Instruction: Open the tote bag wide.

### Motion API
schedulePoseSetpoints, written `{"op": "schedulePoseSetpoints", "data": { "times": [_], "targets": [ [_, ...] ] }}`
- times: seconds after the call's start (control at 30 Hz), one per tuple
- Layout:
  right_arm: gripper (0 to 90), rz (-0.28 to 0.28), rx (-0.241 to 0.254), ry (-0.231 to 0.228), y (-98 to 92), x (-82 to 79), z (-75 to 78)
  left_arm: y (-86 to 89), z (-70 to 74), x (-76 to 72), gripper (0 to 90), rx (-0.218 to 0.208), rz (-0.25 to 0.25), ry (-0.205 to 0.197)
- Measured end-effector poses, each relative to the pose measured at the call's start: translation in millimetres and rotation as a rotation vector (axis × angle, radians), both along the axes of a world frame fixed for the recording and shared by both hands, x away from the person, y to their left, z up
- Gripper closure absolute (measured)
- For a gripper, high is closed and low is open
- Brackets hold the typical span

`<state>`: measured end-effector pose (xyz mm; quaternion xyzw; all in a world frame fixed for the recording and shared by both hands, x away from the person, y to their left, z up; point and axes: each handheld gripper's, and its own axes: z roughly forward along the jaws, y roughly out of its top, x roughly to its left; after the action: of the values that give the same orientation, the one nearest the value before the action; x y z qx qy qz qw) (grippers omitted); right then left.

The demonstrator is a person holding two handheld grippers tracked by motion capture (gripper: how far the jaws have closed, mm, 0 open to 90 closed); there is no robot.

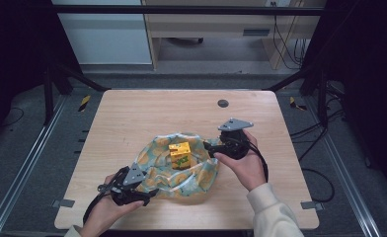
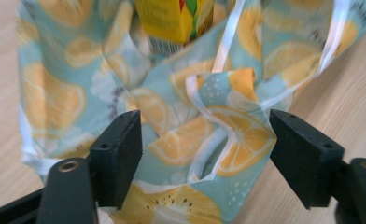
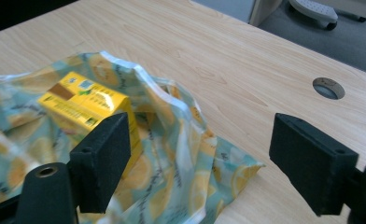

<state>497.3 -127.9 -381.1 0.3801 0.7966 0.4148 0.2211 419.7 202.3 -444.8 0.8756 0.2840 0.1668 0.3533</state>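
A teal cloth bag [image 1: 201, 173] printed with lemon slices lies crumpled on the wooden table [image 1: 132, 118]. A yellow box [image 1: 180, 154] stands in its open middle. My left gripper [image 1: 152, 193] is at the bag's near-left edge. In the left gripper view it [image 2: 204, 149] is open, with a fold of the cloth [image 2: 172, 135] and a white ribbon [image 2: 200, 100] between the jaws but not pinched. The box [image 2: 172, 18] is just beyond. My right gripper [image 1: 209, 147] is at the bag's right edge. It [image 3: 200, 158] is open above the cloth [image 3: 172, 140], with the box [image 3: 85, 105] to its left.
A round grey cable hole [image 1: 223, 103] sits near the table's far edge and also appears beyond the right jaw as the hole [image 3: 328, 87]. Bare wood surrounds the bag. Black frame struts [image 1: 63, 74] rise at the far corners.
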Motion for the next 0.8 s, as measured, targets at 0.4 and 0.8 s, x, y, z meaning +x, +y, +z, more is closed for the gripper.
{"op": "schedulePoseSetpoints", "data": {
  "times": [0.4, 0.8],
  "targets": [
    [17.8, 0.026, -0.011, 0.007, -12.2, -44.5, -8.7, 12.3, 32.0, 21.5, 19.5, -0.055, 0.028, -0.006],
    [14.1, 0.075, -0.071, 0.054, 16.0, -48.2, -16.2, 24.4, 41.9, 74.2, 20.7, 0.014, 0.119, -0.018]
  ]
}}
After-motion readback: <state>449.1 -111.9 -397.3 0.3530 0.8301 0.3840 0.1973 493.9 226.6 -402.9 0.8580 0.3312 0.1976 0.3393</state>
